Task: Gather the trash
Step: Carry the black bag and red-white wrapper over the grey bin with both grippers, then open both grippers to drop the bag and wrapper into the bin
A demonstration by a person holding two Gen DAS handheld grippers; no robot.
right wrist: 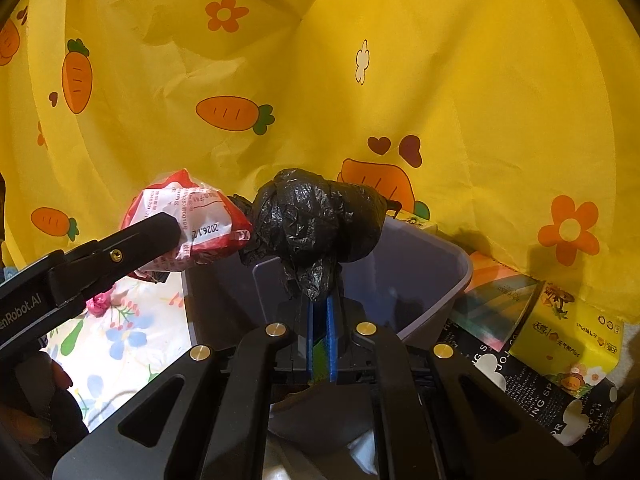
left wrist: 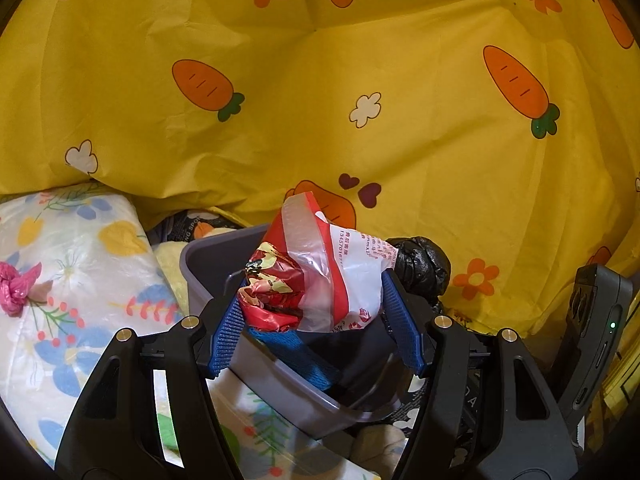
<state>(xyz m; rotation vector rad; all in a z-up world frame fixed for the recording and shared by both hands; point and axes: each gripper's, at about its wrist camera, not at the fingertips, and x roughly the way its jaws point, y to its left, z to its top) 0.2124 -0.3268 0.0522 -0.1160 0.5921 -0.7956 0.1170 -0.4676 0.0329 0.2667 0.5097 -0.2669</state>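
Note:
My left gripper (left wrist: 316,312) is shut on a crumpled red and white plastic wrapper (left wrist: 316,276) and holds it above the grey bin (left wrist: 200,264). The wrapper also shows in the right wrist view (right wrist: 200,228), with the left gripper's finger (right wrist: 132,248) on it. My right gripper (right wrist: 320,312) is shut on a knotted black plastic bag (right wrist: 316,220) and holds it over the grey bin (right wrist: 440,276). The black bag also shows in the left wrist view (left wrist: 424,268), just right of the wrapper. A pink scrap (left wrist: 18,288) lies on the floral sheet at the left.
A yellow carrot-print cloth (left wrist: 320,100) fills the background. A floral sheet (left wrist: 80,260) lies left of the bin. A yellow tissue pack (right wrist: 568,340) and a black printed cloth (right wrist: 532,384) lie right of the bin.

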